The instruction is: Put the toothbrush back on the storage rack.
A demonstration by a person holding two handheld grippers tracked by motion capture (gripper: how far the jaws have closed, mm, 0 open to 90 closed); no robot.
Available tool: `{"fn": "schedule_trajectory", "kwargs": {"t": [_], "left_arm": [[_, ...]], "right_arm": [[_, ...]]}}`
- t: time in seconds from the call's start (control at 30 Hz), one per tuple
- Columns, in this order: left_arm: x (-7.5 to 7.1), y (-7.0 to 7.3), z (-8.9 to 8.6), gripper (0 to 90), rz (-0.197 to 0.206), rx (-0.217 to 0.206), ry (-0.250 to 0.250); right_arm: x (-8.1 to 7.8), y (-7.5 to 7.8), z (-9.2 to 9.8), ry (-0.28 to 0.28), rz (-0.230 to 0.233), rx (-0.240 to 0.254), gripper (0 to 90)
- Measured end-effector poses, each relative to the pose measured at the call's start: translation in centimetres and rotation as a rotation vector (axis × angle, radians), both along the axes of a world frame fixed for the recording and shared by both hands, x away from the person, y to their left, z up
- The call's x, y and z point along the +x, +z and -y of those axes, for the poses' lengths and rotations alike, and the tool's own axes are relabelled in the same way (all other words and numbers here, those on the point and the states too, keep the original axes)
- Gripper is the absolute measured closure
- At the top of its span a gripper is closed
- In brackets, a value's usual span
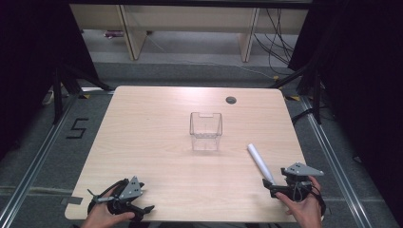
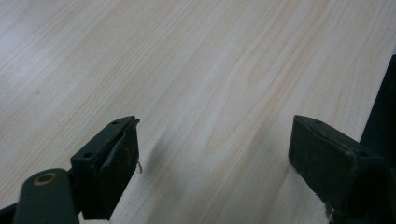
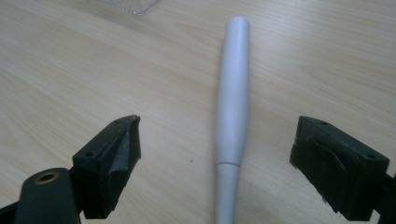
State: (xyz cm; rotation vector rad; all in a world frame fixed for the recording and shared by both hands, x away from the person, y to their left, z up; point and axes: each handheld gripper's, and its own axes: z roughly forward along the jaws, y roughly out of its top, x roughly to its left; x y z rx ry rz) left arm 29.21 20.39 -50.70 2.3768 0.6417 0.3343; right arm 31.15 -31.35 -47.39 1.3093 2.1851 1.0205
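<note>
High view first: I've got both of the person's hands in at the near edge of the pale wooden table, one at each corner. The left hand sits low at the near left corner, fingers wrapped round the black left gripper, which lies almost level and points toward the right along the table's edge. Over on the other side, the right hand cups the right gripper from behind, its grey three-cornered plate up top, nose aimed forward and a touch left. Lying on the wood there is the slim white plastic pen-shaped stick, angled away toward the clear square plastic box standing mid-table, well apart from it. In the right gripper view I see the jaws spread wide with the stick's near end running between them, pads not touching it. In the left gripper view the jaws stand apart over bare wood, nothing between them.
</note>
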Motion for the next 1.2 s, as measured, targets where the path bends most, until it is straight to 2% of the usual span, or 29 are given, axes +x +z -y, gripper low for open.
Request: {"fn": "schedule_trajectory", "kwargs": {"t": [0.07,0.13,0.23,0.27,0.47,0.5,0.53,0.6,0.63,0.67,0.7,0.73,0.8,0.83,0.87,0.9,0.93,0.97,1.1,1.13,1.2], "left_arm": [[0.0,0.0,0.0,15.7,0.002,0.0,0.002],[0.0,0.0,0.0,15.7,0.002,0.0,0.002],[0.0,0.0,0.0,15.7,0.002,0.0,0.002],[0.0,0.0,0.0,15.7,0.003,0.003,0.0],[-0.1,-0.1,0.0,15.8,0.007,-0.01,0.003],[0.0,-0.1,0.0,15.7,0.007,-0.01,0.003],[-0.1,-0.1,0.0,15.7,0.008,-0.01,0.005],[0.0,0.0,0.0,15.7,0.001,-0.001,0.003],[0.0,0.0,0.0,15.7,0.003,0.002,0.0],[0.0,0.0,0.0,15.7,0.002,0.0,0.004],[0.0,0.0,0.0,15.7,0.003,0.001,0.002],[0.0,0.0,0.1,15.7,0.002,-0.002,0.002],[0.0,0.0,0.0,15.7,0.001,0.0,0.002],[0.0,0.0,0.0,15.7,0.0,0.0,0.003],[0.0,0.0,0.0,15.8,-0.002,-0.001,0.002],[0.0,0.0,0.0,15.7,-0.001,0.0,0.002],[0.0,-0.1,0.0,15.8,0.002,-0.001,0.004],[0.0,0.0,0.0,15.8,0.002,-0.001,0.0],[0.0,0.0,0.1,15.8,0.001,0.002,0.002],[0.0,0.0,0.1,15.8,-0.003,-0.001,0.001],[0.0,0.0,0.0,15.8,-0.002,0.0,0.001]], "right_arm": [[0.1,-0.1,0.1,-0.019,0.013,-0.02,16.3],[0.1,-0.1,0.0,-0.018,-0.002,0.01,16.9],[0.0,0.1,0.2,-0.021,0.015,-0.018,18.3],[0.0,0.1,0.2,-0.016,0.005,-0.008,19.4],[0.0,0.2,0.2,0.005,0.019,-0.008,27.3],[0.0,0.2,0.1,0.003,0.012,0.012,28.6],[-0.3,0.3,-0.2,-0.008,-0.01,0.034,30.9],[-0.1,0.3,0.1,0.04,0.022,-0.009,39.3],[-0.1,0.3,0.0,0.049,0.018,-0.01,41.3],[-0.3,0.3,-0.3,0.041,-0.012,0.014,46.4],[-0.4,0.4,-0.3,0.056,-0.021,0.009,50.0],[-0.3,0.4,-0.2,0.083,0.007,-0.015,53.5],[-0.4,0.5,-0.3,0.092,0.008,-0.022,62.5],[-0.5,0.4,-0.5,0.082,-0.031,-0.008,65.3],[-0.4,0.3,-0.4,0.104,-0.013,-0.037,68.6],[-0.4,0.2,-0.5,0.111,-0.044,-0.027,72.1],[-0.6,0.1,-0.7,0.092,-0.065,-0.03,75.3],[-0.2,-0.1,-0.5,0.137,-0.04,-0.063,77.4],[-0.2,-0.4,-0.5,0.136,-0.069,-0.095,83.5],[-0.4,-0.5,-0.7,0.115,-0.096,-0.085,84.5],[-0.2,-0.7,-0.5,0.136,-0.086,-0.108,86.5]]}}
